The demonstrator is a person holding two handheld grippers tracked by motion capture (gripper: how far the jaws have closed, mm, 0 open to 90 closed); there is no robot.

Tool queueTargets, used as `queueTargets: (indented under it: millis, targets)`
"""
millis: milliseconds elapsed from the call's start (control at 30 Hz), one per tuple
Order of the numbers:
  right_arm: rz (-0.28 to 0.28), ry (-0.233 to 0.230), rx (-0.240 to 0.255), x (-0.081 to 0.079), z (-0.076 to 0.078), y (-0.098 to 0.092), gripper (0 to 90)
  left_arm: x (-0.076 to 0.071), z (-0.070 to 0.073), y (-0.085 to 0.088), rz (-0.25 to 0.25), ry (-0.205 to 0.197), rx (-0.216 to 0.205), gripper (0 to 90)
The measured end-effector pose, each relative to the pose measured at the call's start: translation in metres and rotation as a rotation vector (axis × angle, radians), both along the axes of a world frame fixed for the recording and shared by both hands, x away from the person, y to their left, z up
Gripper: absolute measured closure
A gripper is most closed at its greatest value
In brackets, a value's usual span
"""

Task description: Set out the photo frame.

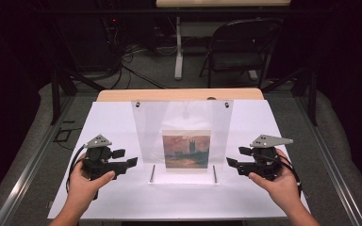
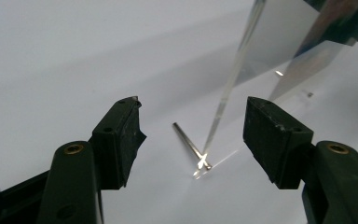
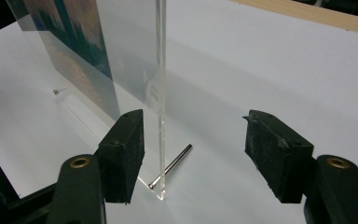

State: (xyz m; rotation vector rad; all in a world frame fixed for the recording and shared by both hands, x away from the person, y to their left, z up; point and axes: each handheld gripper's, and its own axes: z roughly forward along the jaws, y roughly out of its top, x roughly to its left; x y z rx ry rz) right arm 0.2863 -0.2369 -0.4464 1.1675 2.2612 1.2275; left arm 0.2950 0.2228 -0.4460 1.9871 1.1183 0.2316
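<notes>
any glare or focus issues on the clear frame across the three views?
High view: acrylic frame reads hazy, room behind dark. Left gripper view: bright glint where the metal pin meets the panel edge; upper right blurred. Right gripper view: print soft, panel edge sharp.

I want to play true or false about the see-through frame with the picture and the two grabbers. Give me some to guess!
1. The clear frame stands upright on the white sheet. True.
2. The picture sits in the top half of the frame. False: it sits low, near the bottom.
3. Both grabbers are squeezing the frame. False: the left gripper and right gripper are open, pads off the frame's edges.
4. A metal pin pokes out at each bottom corner of the frame. True.
5. A chair stands behind the table. True.
6. The left gripper lies flat on the table. False: a hand holds it.
</notes>
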Motion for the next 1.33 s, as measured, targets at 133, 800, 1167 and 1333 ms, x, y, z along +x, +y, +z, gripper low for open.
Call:
queueTargets:
  millis: [133, 800, 1167, 1333]
  targets:
    - [-0.03, -0.001, -0.012, -0.002, -0.01, -0.005, 37.0, -0.001, -0.014, 0.011, 0.043, 0.022, -0.043, 36.9]
    - [-0.128, 0.022, -0.028, 0.0, -0.069, -0.005, 36.4, 0.002, -0.083, 0.03, 0.19, 0.066, -0.009, 36.7]
    - [-0.156, 0.052, -0.027, -0.003, -0.091, -0.015, 35.1, 0.0, -0.1, 0.021, 0.168, 0.075, 0.037, 36.0]
    - [-0.155, 0.053, -0.03, -0.002, -0.093, -0.015, 35.1, 0.0, -0.101, 0.021, 0.173, 0.063, 0.031, 36.0]
